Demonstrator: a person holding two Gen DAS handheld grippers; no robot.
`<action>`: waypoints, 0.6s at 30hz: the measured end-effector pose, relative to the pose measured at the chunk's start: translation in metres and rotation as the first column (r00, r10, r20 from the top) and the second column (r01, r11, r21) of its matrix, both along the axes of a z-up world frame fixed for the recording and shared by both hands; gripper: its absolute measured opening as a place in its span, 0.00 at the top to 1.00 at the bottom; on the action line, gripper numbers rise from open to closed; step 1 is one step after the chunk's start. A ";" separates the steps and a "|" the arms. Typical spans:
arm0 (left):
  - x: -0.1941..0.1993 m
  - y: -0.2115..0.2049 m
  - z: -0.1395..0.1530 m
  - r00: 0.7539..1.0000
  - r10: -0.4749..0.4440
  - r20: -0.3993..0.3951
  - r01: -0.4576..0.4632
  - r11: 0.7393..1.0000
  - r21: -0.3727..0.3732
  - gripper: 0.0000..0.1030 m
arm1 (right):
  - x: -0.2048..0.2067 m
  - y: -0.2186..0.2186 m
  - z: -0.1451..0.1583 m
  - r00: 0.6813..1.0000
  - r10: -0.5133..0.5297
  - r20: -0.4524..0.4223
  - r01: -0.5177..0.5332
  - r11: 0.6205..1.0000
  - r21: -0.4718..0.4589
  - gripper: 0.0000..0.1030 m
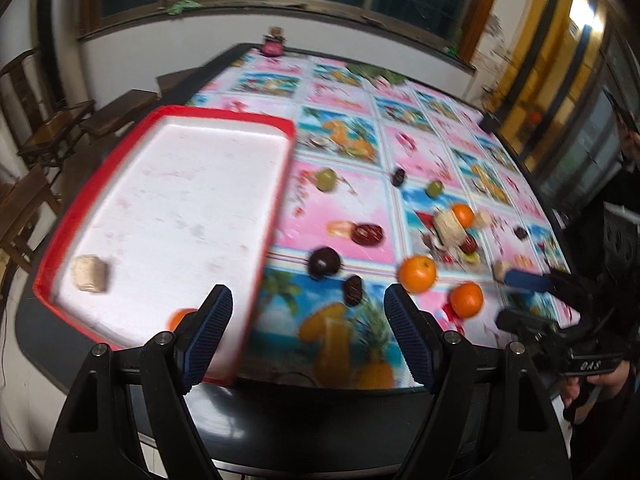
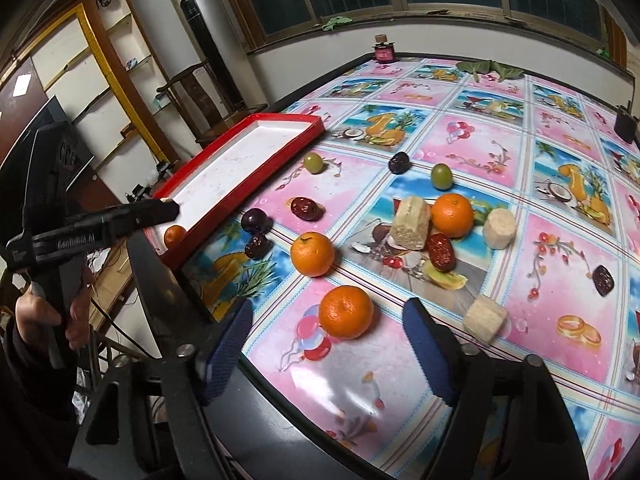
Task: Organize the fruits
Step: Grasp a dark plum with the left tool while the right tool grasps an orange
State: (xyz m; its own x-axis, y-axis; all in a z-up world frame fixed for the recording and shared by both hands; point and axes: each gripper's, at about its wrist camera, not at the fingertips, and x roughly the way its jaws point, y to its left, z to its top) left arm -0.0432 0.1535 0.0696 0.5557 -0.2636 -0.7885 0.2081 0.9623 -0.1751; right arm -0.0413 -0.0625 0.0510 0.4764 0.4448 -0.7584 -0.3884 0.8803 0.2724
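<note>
A red-rimmed white tray (image 1: pixel 276 200) (image 2: pixel 280 152) lies on the table's left side. It holds a beige block (image 1: pixel 90 273) and an orange (image 1: pixel 180 317) (image 2: pixel 174 236). My left gripper (image 1: pixel 308 340) is open and empty above the tray's near right corner. My right gripper (image 2: pixel 328 344) is open and empty, just before an orange (image 2: pixel 346 311) (image 1: pixel 466 299) at the table's near edge. Two other oranges (image 2: pixel 312 253) (image 2: pixel 452 215), green grapes (image 2: pixel 314 162) (image 2: pixel 441 176), dark plums and red dates (image 2: pixel 440 252) lie scattered on the cloth.
Beige blocks (image 2: pixel 410 222) (image 2: pixel 484 317) (image 2: pixel 499 227) lie among the fruit. A pink jar (image 2: pixel 384 50) stands at the far table edge. Wooden chairs (image 1: pixel 44 128) stand left of the table. The left gripper's body (image 2: pixel 100 228) shows in the right wrist view.
</note>
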 end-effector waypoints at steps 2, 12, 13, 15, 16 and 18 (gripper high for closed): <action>-0.001 -0.009 -0.005 1.000 -0.027 -0.010 0.027 1.000 0.003 0.24 | 0.002 0.005 0.001 1.000 0.012 0.005 -0.012 1.000 -0.008 0.29; 0.011 -0.025 -0.020 0.997 -0.065 -0.048 0.066 0.998 0.004 0.26 | 0.007 0.015 -0.005 0.999 0.031 -0.008 -0.031 0.999 -0.020 0.34; 0.016 -0.025 -0.021 0.997 -0.062 -0.053 0.063 0.998 0.007 0.29 | 0.008 0.015 -0.008 0.999 0.028 -0.016 -0.028 0.999 -0.021 0.35; 0.023 -0.026 -0.024 0.996 -0.060 -0.066 0.061 0.998 0.016 0.49 | 0.009 0.014 -0.012 0.999 0.024 -0.027 -0.025 0.999 -0.023 0.38; 0.028 -0.026 -0.026 0.995 -0.059 -0.074 0.061 0.998 0.017 0.50 | 0.009 0.014 -0.014 0.999 0.023 -0.032 -0.024 0.999 -0.024 0.40; 0.035 -0.027 -0.030 0.995 -0.051 -0.087 0.053 0.998 0.023 0.51 | 0.009 0.013 -0.017 0.999 0.020 -0.038 -0.021 0.999 -0.029 0.40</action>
